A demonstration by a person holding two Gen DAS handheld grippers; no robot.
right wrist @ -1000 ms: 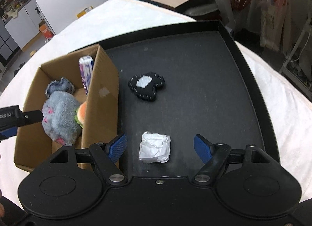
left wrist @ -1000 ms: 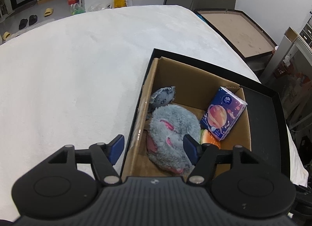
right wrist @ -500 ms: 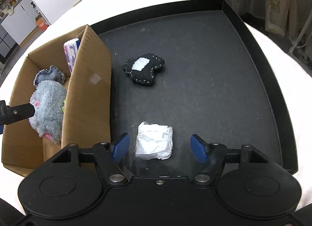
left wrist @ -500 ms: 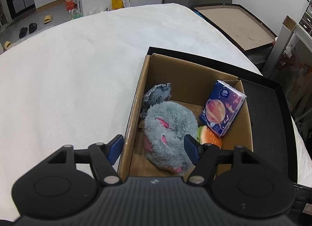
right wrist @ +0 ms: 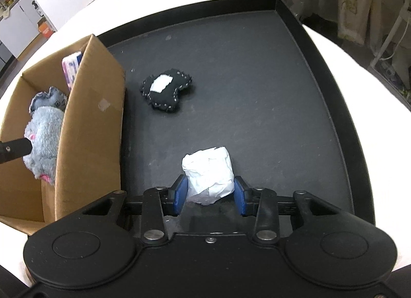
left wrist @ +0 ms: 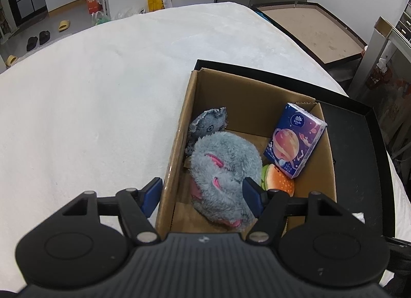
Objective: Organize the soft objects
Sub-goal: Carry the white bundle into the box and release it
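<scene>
A cardboard box (left wrist: 257, 97) holds a grey fluffy plush (left wrist: 223, 167), a denim toy (left wrist: 208, 126), a blue tissue pack (left wrist: 295, 138) and a burger toy (left wrist: 278, 182). My left gripper (left wrist: 203, 197) is open above the box's near left wall, holding nothing. In the right wrist view my right gripper (right wrist: 209, 195) has closed its pads against both sides of a crumpled white wad (right wrist: 209, 173) on the black tray (right wrist: 257, 87). A black stitched plush (right wrist: 165, 90) lies further back on the tray. The box (right wrist: 84, 128) stands at the left.
The tray rim (right wrist: 331, 74) rises at the right and far sides. White cloth (left wrist: 90, 87) covers the table left of the box. A framed board (left wrist: 313, 30) and room clutter lie beyond the table.
My right gripper moved forward and closed from wide open onto the white wad. My left gripper drew back and up a little from the box, still open.
</scene>
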